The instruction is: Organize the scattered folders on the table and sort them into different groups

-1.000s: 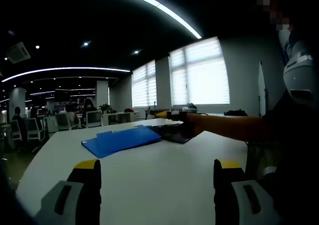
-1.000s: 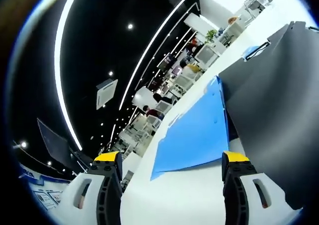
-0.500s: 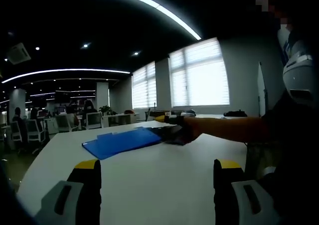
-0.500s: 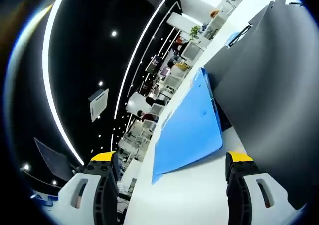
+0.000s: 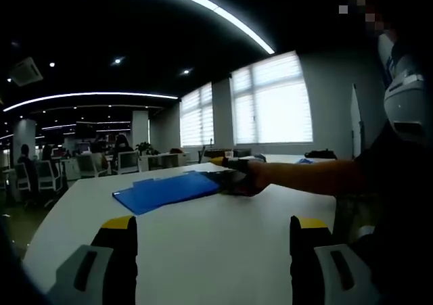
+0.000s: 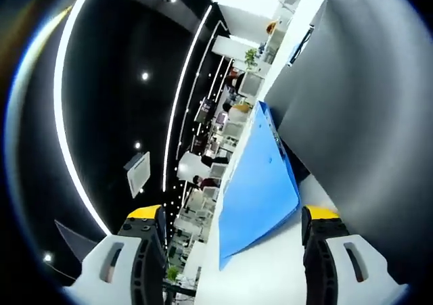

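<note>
My left tool (image 5: 210, 241) is spread wide and holds nothing. It hangs low over the white tabletop (image 5: 203, 244), just as it did a moment ago. Farther out, the flat blue plastic folder (image 5: 166, 190) lies on the tabletop. My right tool (image 5: 230, 164), on my orange sleeve (image 5: 304, 175), is over by the dark grey folder (image 5: 226, 180) next to the blue one.

My right tool (image 6: 233, 251) is spread wide too. Its view has rolled more than before. The dark grey folder (image 6: 365, 115) now looks bigger and nearer, and the blue folder (image 6: 260, 190) looks thinner beside it.
</note>
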The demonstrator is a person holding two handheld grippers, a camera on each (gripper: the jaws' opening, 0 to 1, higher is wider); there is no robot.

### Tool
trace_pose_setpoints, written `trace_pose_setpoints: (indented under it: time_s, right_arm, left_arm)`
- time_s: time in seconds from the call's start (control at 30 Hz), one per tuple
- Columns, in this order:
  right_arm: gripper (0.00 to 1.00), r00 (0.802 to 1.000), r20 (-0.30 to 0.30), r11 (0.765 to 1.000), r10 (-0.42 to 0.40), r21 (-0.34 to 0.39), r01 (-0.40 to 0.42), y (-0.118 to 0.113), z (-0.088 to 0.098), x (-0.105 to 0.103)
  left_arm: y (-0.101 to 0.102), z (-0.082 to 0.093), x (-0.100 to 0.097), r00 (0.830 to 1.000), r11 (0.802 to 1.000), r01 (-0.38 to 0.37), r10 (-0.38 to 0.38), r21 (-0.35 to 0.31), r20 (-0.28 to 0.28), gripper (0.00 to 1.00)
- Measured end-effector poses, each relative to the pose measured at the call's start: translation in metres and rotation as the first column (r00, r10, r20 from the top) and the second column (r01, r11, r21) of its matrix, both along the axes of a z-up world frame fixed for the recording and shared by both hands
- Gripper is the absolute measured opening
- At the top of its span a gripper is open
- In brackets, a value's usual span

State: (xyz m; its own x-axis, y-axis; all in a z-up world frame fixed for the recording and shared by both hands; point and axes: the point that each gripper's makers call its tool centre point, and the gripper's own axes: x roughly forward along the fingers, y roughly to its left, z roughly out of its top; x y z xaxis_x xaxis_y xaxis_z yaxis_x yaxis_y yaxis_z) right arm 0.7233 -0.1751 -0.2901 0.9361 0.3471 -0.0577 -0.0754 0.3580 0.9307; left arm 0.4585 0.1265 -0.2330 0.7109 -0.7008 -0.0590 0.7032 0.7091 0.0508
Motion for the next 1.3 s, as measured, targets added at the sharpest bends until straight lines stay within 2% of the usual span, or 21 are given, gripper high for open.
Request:
trace_pose_setpoints:
  time_s: [0.17, 0.37, 0.43, 0.57, 0.6, 0.8, 0.83, 0.9, 0.97, 1.03, 1.1, 1.3]
  right_arm:
    - [0.75, 1.0, -0.003, 0.999, -0.015, 0.051, 0.015, 0.001, -0.003, 0.004]
    - [0.54, 0.999, -0.03, 0.994, -0.022, 0.108, 0.025, 0.004, -0.014, 0.006]
    - [0.5, 0.999, -0.036, 0.996, -0.03, 0.078, 0.033, 0.001, -0.015, 0.006]
    - [0.42, 0.998, -0.047, 0.996, -0.03, 0.084, 0.034, 0.001, -0.017, 0.005]
    - [0.42, 0.999, -0.028, 0.994, -0.044, 0.102, 0.046, 0.0, -0.015, 0.006]
    - [0.37, 0.995, -0.016, 0.983, -0.094, 0.154, 0.096, -0.001, -0.016, 0.012]
    - [0.36, 0.992, -0.005, 0.965, -0.129, 0.231, 0.127, -0.004, -0.013, 0.016]
    - [0.34, 0.989, -0.009, 0.945, -0.148, 0.295, 0.144, -0.006, -0.012, 0.017]
    - [0.32, 0.986, -0.005, 0.949, -0.164, 0.271, 0.159, -0.008, -0.013, 0.021]
    - [0.2, 0.986, -0.005, 0.967, -0.168, 0.192, 0.165, -0.01, -0.02, 0.025]
    - [0.08, 0.987, 0.018, 0.973, -0.16, 0.173, 0.154, -0.008, -0.018, 0.024]
    - [0.06, 0.987, 0.026, 0.968, -0.158, 0.202, 0.149, -0.005, -0.017, 0.021]
  left_arm:
    - [0.002, -0.002, 0.001, 1.0, 1.0, -0.004, 0.004, -0.001, -0.005, 0.94]
    - [0.002, -0.001, 0.001, 1.0, 1.0, -0.004, 0.004, -0.004, -0.005, 0.94]
    - [0.002, -0.002, 0.001, 1.0, 1.0, -0.004, 0.004, -0.003, -0.006, 0.94]
    - [0.003, -0.003, 0.001, 1.0, 1.0, -0.004, 0.004, -0.004, -0.009, 0.94]
    - [0.003, -0.004, 0.001, 1.0, 1.0, -0.005, 0.005, -0.005, -0.01, 0.94]
    - [0.004, -0.003, 0.001, 1.0, 1.0, -0.004, 0.004, -0.004, -0.009, 0.94]
    - [0.005, -0.003, 0.001, 1.0, 1.0, -0.005, 0.005, -0.003, -0.008, 0.94]
    - [0.006, -0.002, 0.002, 1.0, 1.0, -0.009, 0.009, -0.004, -0.008, 0.94]
    - [0.007, -0.001, 0.001, 1.0, 1.0, -0.01, 0.01, -0.004, -0.003, 0.94]
    - [0.009, 0.0, 0.002, 1.0, 1.0, -0.014, 0.014, -0.001, 0.0, 0.94]
    - [0.012, 0.001, 0.002, 1.0, 1.0, -0.018, 0.018, -0.003, 0.001, 0.94]
    - [0.016, -0.001, 0.004, 1.0, 1.0, -0.027, 0.027, 0.001, -0.006, 0.94]
